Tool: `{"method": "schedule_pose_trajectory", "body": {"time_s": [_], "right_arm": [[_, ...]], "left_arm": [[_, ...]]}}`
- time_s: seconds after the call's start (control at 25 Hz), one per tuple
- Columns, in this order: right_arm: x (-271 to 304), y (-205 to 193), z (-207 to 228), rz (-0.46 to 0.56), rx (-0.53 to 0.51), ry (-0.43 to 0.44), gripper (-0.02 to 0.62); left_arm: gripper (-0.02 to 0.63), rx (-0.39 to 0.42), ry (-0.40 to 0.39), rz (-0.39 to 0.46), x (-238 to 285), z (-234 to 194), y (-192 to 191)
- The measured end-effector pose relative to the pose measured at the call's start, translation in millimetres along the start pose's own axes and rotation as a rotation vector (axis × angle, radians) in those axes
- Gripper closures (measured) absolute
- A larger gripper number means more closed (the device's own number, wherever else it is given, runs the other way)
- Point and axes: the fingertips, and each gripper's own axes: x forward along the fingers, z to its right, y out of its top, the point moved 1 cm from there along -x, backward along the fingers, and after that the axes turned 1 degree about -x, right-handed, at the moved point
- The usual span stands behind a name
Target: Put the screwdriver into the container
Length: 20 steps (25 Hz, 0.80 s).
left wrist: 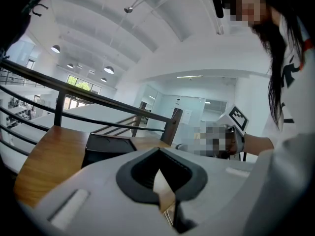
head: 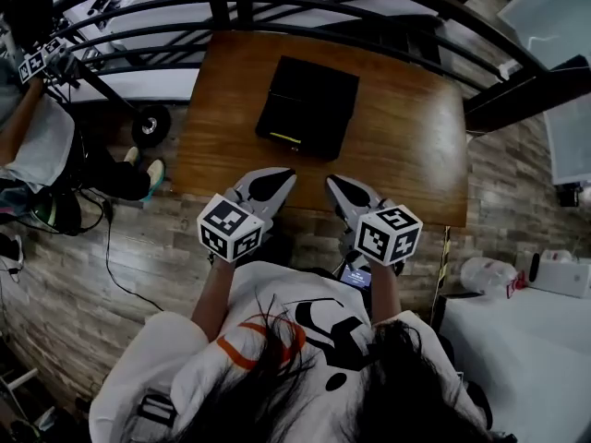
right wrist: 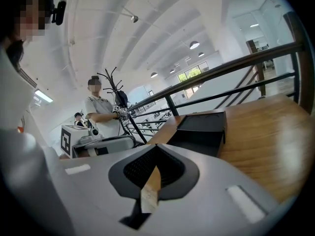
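A black box-shaped container point(head: 307, 105) sits on the wooden table point(head: 406, 146), toward its far middle. A small yellow mark shows at the container's near edge; I cannot tell what it is. No screwdriver is clearly in view. My left gripper point(head: 277, 181) and right gripper point(head: 337, 187) hover side by side over the table's near edge, both shut with nothing between the jaws. The left gripper view shows the closed left gripper point(left wrist: 158, 151) with the container point(left wrist: 106, 149) beyond it. In the right gripper view, the right gripper point(right wrist: 156, 149) points toward the container point(right wrist: 202, 132).
A black metal railing point(head: 277, 21) runs behind the table. Another person point(head: 28, 146) with grippers stands at the far left, also seen as a person point(right wrist: 101, 109) in the right gripper view. A white table point(head: 526, 340) with small items is at the lower right.
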Motion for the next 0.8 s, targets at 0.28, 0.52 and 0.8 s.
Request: {"method": "schedule_pose_trajectory", "body": {"time_s": [0.28, 0.52, 0.8], "right_arm": [[-34, -21, -4, 0.022, 0.011, 0.018, 0.591], [-86, -58, -21, 0.04, -0.004, 0.045, 0.591], [-156, -114, -47, 0.055, -0.009, 0.058, 0.591]], "left_arm": [[0.605, 0.026, 0.021, -0.027, -6, 37, -11], [0.605, 0.045, 0.039, -0.023, -24, 99, -36], [0.605, 0.053, 0.042, -0.032, -51, 182, -77]]}}
